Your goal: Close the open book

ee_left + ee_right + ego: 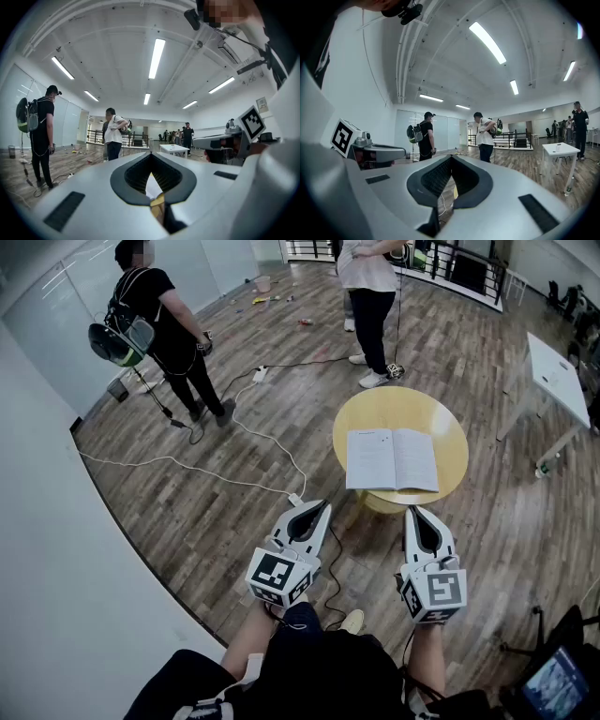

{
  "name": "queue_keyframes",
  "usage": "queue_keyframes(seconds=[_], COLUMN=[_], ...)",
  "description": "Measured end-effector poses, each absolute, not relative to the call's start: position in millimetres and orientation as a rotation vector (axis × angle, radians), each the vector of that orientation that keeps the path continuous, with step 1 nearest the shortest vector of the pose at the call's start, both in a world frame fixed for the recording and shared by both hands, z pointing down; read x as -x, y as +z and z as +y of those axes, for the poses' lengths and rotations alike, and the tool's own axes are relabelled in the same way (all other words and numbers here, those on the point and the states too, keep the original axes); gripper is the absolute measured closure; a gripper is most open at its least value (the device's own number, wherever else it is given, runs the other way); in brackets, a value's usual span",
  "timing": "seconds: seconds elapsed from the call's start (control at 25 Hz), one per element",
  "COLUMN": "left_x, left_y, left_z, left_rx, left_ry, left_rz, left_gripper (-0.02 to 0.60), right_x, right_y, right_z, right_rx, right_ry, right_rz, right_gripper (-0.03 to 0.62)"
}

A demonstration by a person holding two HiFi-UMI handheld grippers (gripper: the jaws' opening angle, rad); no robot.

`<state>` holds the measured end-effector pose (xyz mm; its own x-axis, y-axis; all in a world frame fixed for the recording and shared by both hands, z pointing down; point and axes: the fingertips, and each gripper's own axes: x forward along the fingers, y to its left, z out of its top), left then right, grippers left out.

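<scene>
The round yellow counter point(452, 427) stands at my twelve o'clock, and the open book point(392, 459) lies flat on its middle. Its spine runs from twelve to six, one spread of pages falls to each side, and its near edge is close to the six o'clock rim.

I judge this to be the approach. The closing itself has not begun, since neither of my tools touches the book or the counter.

My left tool point(322, 507) hangs over the floor at about seven o'clock from the book, apart from it. My right tool point(413, 511) is at about six o'clock, just short of the counter's near rim. Both are held out level in front of me, side by side, noses pointing towards twelve. Each has its jaws brought together tip to tip with nothing between them.

As I see it, the next move is to reach forward over the rim and work one tip under the outer edge of one half. I would then swing that half over the spine onto the other half. The other tool could press down on the resting half so the book does not slide on the smooth top.
</scene>
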<state>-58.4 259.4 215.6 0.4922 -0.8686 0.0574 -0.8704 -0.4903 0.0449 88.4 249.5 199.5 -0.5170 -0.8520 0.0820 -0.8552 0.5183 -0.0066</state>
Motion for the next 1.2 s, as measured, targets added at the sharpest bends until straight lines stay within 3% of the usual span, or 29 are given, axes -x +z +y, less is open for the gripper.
queue_keyframes(seconds=[0.28, 0.6, 1.2], left_x=[74, 144, 127], left_y=[238, 290, 431], left_z=[225, 76, 7], left_rx=[-2.622, -2.659, -2.435], left_ry=[0.071, 0.142, 0.269], left_rz=[-1.548, -1.323, -1.279], left_gripper=[0.584, 0.584, 0.584], right_x=[-71, 1, -4], right_y=[221, 270, 431], right_z=[215, 84, 0], right_rx=[-1.47, -1.613, -1.415], right_ry=[0.097, 0.191, 0.456], right_rz=[-2.658, -2.46, -2.297], right_gripper=[0.592, 0.592, 0.592])
